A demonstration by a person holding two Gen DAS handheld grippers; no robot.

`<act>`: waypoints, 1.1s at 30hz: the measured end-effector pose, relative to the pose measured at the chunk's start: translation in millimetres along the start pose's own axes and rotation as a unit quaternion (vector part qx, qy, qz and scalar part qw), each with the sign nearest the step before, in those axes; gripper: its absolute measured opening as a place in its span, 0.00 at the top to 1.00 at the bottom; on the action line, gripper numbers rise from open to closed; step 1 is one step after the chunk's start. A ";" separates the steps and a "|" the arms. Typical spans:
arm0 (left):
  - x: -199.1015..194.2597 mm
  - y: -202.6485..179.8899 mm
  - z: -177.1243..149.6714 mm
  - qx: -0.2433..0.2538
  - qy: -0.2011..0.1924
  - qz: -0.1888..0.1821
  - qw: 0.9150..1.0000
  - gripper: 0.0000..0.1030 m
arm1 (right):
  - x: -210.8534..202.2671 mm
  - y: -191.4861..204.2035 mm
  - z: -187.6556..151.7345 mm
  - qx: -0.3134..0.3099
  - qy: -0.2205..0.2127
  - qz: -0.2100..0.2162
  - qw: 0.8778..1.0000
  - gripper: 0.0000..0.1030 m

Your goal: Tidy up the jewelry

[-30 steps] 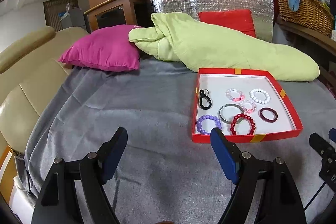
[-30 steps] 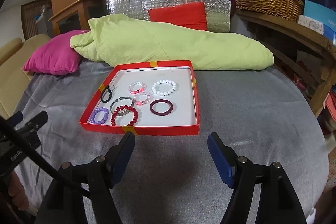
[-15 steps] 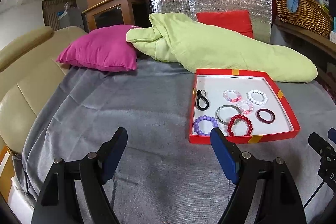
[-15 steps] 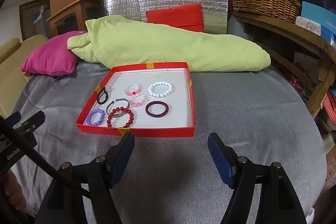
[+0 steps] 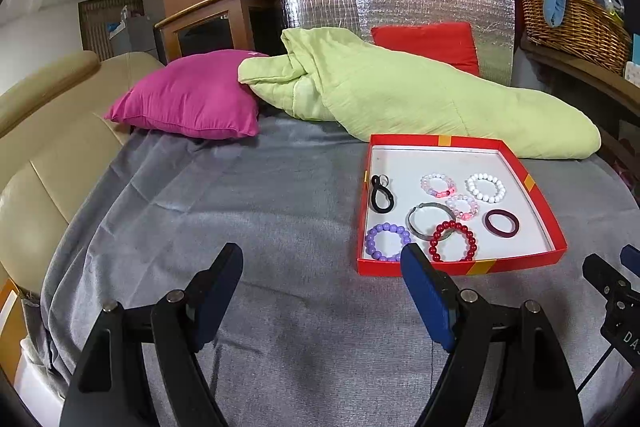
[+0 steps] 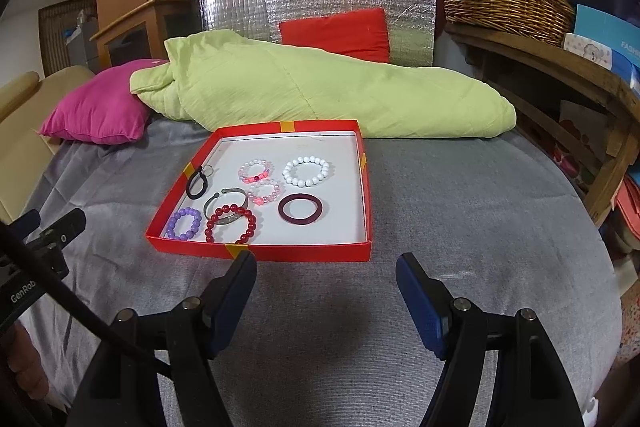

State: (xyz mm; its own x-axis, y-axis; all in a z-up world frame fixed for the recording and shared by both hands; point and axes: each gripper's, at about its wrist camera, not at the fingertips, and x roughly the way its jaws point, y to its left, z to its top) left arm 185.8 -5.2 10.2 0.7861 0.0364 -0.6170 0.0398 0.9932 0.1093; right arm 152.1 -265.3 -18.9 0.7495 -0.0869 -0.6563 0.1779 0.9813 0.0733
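Inside, a red tray (image 6: pixel 300 253) with a white floor is seen holding beaded bracelets (image 6: pixel 231 225); the left gripper (image 5: pixel 320 267) and right gripper (image 6: pixel 326 277) are held before its near edge, jaws wide, empty.

Purple bracelet (image 5: pixel 387 241) partly behind finger

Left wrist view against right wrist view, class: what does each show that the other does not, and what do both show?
Only the left wrist view shows the left gripper from behind, open over the grey cloth, with much of the beige sofa at its left.

Only the right wrist view shows the right gripper from behind, open, and the blue box on the wooden shelf.

Both show the red tray holding seven pieces of jewelry, the green quilt and the pink pillow.
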 end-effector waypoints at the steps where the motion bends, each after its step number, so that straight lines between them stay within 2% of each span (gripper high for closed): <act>1: 0.1 0.0 0.0 0.000 0.000 -0.001 1.000 0.21 | -0.4 0.4 -0.2 0.000 -0.001 0.000 1.000 0.27; 33: -3.5 16.8 0.0 -0.007 -0.004 0.005 1.000 0.21 | -6.7 16.2 0.6 -0.013 -0.023 0.011 1.000 0.27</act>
State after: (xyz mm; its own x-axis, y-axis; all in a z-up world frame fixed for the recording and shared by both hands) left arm 183.8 11.3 14.2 0.7915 0.0453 -0.6095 0.0235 0.9943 0.1044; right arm 150.4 -248.9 -12.8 0.7817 -0.0727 -0.6194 0.1451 0.9871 0.0673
